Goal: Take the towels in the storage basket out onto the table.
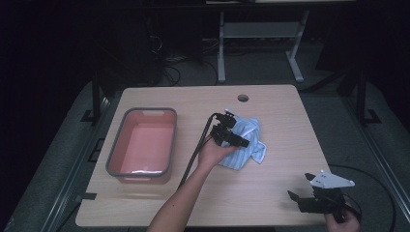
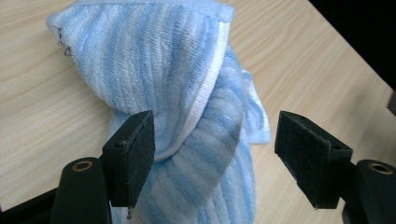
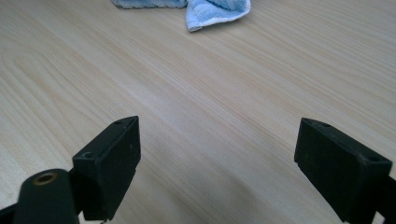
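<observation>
My left tool [image 1: 240, 137] sits centre frame, jaws apart around the crumpled blue striped towel [image 1: 245, 145], which touches the left pad only. My right tool [image 1: 300, 189], jaws apart, hovers at the desk's [image 1: 280, 121] lower-right edge. The pink tub [image 1: 143, 144] lies left.

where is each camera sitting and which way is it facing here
High view: above the person's side of the table, looking forward and down; shows the forearm, left gripper on the blue striped towel, right gripper at the near right corner, and the pink tub.
Left gripper view: on the left gripper, looking down along its open jaws at the towel between them.
Right gripper view: on the right gripper, looking across bare tabletop; open jaws, towel corner far off.
Shared: all three show the towel and tabletop.
</observation>
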`<state>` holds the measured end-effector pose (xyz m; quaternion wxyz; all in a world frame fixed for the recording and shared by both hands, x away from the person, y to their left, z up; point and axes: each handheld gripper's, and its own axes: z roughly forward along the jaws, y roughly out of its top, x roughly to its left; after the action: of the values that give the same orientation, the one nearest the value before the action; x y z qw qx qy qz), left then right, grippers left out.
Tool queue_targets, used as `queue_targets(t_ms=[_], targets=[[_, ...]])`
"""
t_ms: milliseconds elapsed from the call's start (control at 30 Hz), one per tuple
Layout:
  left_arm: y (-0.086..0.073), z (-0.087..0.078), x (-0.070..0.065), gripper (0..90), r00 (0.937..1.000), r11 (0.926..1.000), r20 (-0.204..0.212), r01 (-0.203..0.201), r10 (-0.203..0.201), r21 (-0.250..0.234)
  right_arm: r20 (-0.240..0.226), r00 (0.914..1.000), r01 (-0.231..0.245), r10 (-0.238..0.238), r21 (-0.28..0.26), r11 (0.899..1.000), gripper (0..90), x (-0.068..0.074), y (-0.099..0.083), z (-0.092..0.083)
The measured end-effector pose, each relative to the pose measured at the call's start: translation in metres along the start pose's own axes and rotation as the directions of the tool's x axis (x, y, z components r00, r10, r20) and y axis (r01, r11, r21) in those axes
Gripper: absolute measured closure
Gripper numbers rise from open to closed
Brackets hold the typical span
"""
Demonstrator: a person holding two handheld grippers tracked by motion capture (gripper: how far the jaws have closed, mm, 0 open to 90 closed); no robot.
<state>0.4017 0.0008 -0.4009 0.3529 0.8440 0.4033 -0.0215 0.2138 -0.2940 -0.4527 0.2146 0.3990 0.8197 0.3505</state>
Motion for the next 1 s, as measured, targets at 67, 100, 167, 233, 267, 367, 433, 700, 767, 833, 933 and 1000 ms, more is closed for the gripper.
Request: queue_targets(t_ms=[67, 100, 167, 233, 267, 367, 433, 700, 767, 833, 933, 1000], targets=[[-0.001, -0.004, -0.001, 29.6, 0.9999, 0.9999, 0.011, -0.001, 0.001, -0.013, -0.001, 1.0, -0.004, 0.004, -0.002, 1.0, 13.9, 0.0, 0.0, 0.0], [-0.001, -0.006, -0.001, 29.8, 0.9998, 0.9999, 0.016, -0.011, 0.011, -0.011, -0.001, 1.0, -0.006, 0.006, -0.001, 1.0, 13.9, 0.0, 0.0, 0.0], [-0.002, -0.009, -0.003, 30.2, 0.9997, 0.9997, 0.018, -0.017, 0.017, -0.019, -0.001, 1.0, -0.008, 0.008, 0.001, 1.0, 13.9, 0.0, 0.0, 0.0], [-0.002, -0.014, -0.004, 30.3, 0.9995, 0.9994, 0.018, -0.027, 0.027, -0.02, 0.002, 1.0, -0.004, 0.004, -0.001, 1.0, 13.9, 0.0, 0.0, 0.0], [-0.002, -0.016, -0.004, 30.4, 0.9993, 0.9993, 0.019, -0.032, 0.032, -0.017, 0.002, 1.0, -0.004, 0.004, 0.001, 1.0, 13.9, 0.0, 0.0, 0.0], [-0.003, -0.024, -0.004, 30.5, 0.9985, 0.9986, 0.022, -0.049, 0.049, -0.022, 0.004, 1.0, -0.003, 0.003, 0.002, 1.0, 13.9, 0.0, 0.0, -0.001], [-0.005, -0.028, -0.004, 30.7, 0.9986, 0.9984, 0.021, -0.047, 0.048, -0.031, 0.004, 1.0, -0.004, 0.004, 0.002, 1.0, 13.9, 0.0, 0.0, -0.001], [-0.017, -0.036, -0.002, 31.4, 0.998, 0.9983, 0.036, -0.052, 0.053, -0.026, 0.006, 1.0, 0.004, -0.004, -0.002, 1.0, 13.9, 0.001, 0.001, -0.001], [-0.021, -0.038, -0.004, 31.2, 0.9979, 0.9985, 0.046, -0.045, 0.046, -0.03, 0.005, 1.0, 0.005, -0.005, -0.002, 1.0, 13.9, 0.002, 0.001, 0.0], [-0.024, -0.041, -0.005, 31.0, 0.9974, 0.9981, 0.046, -0.055, 0.056, -0.027, 0.007, 0.9999, 0.009, -0.009, 0.0, 1.0, 13.9, 0.002, 0.001, 0.0], [-0.029, -0.044, -0.005, 31.1, 0.9971, 0.9978, 0.048, -0.057, 0.059, -0.034, 0.008, 0.9999, 0.008, -0.008, 0.002, 1.0, 13.9, 0.001, 0.001, 0.001], [-0.031, -0.047, -0.005, 31.1, 0.9969, 0.9977, 0.055, -0.054, 0.056, -0.041, 0.006, 1.0, 0.006, -0.006, 0.007, 1.0, 13.9, 0.001, 0.001, 0.001]])
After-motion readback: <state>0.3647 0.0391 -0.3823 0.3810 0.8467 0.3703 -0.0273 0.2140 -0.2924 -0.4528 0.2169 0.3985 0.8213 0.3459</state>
